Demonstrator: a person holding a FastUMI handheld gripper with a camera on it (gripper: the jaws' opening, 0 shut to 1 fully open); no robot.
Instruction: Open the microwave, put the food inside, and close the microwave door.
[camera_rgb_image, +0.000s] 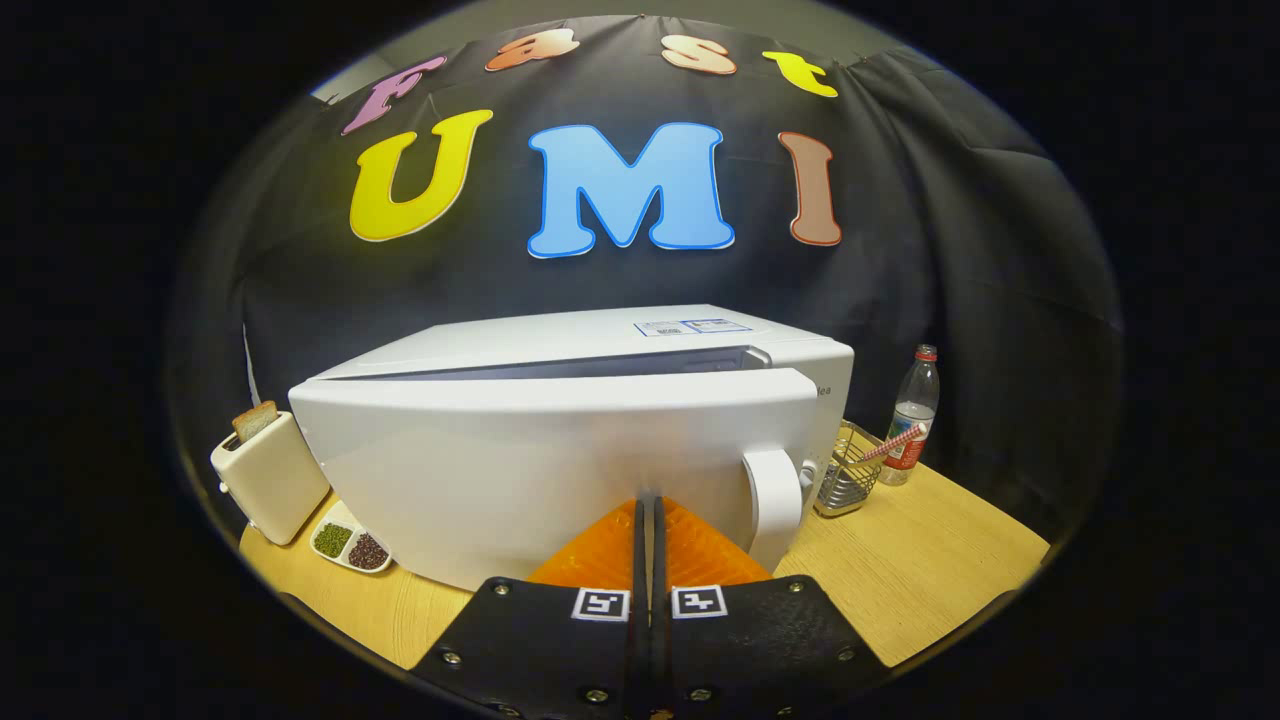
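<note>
A white microwave (600, 360) stands on the wooden table (920, 570). Its door (540, 470) is swung partly out from the body, with a dark gap showing along the top between door and cabinet. The door's white handle (775, 505) is at its right end. My gripper (648, 505) is shut, fingers together with nothing between them, and the tips rest against or very near the door's outer face, left of the handle. The inside of the microwave is hidden behind the door.
A white toaster (268, 475) with a slice of bread stands left of the microwave. In front of it lies a small divided dish (350, 545) of beans. To the right are a wire holder (850, 470) with a striped straw and a plastic bottle (912, 415).
</note>
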